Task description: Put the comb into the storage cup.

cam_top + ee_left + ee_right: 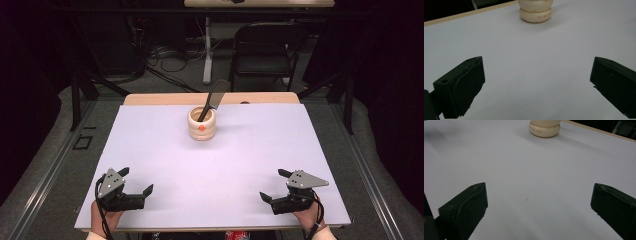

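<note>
Field notes, tabletop station

Both tools sit low at the near edge of the white rectangular table sheet (150,150), one at each corner, well apart from each other. Left gripper (136,181): jaws spread wide, nothing between them; bare white surface shows in the gap in the left gripper view. Right gripper (275,185): same, jaws wide apart and empty, pointed inward toward the table centre.

Object of the work: a cream ribbed ceramic holder, squat and round, with an orange dot on its front (202,125). It stands upright toward the far middle of the sheet, well apart from both tools. A dark flat-bladed utensil, looks like a spatula or scraper (214,101), stands in it, handle end down, blade leaning up and to the right over the rim. Lower rings of the holder show at the top of the left gripper view (536,12) and the right gripper view (545,129); small printed lettering on the bottom ring, too small to read.

Judgement of step: start position, reach not yet begun. Neither tool is near the holder.

Next move, as I read it: one gripper travels forward to the utensil's exposed shaft above the rim, jaws lined up across its thin section. The other probably needs to steady the holder, since a leaning tool drawn out at an angle could tip the holder over
</note>
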Tool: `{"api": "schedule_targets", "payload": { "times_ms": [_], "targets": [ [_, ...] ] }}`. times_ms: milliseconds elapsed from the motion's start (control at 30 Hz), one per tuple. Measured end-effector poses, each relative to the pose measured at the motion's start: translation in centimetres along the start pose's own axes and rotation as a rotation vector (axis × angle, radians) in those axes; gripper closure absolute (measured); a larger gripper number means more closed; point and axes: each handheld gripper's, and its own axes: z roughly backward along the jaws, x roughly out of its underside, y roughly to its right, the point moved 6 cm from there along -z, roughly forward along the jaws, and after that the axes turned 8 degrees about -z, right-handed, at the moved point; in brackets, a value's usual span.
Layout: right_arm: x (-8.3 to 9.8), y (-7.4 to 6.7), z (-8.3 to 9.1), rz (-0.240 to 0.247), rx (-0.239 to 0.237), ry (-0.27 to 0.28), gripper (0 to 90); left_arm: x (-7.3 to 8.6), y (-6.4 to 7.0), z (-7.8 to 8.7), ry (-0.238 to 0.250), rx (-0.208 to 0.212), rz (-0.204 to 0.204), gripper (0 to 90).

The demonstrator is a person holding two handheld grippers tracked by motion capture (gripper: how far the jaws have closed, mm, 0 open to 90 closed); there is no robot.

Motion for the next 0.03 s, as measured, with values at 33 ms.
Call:
{"api": "schedule_targets", "payload": {
  "times_ms": [33],
  "targets": [
    [-0.01, 0.01, 0.01, 0.0, 0.0, 0.001, 0.4, 0.0, -0.02, -0.03, 0.0, 0.0, -0.002, 0.0]
  ]
}}
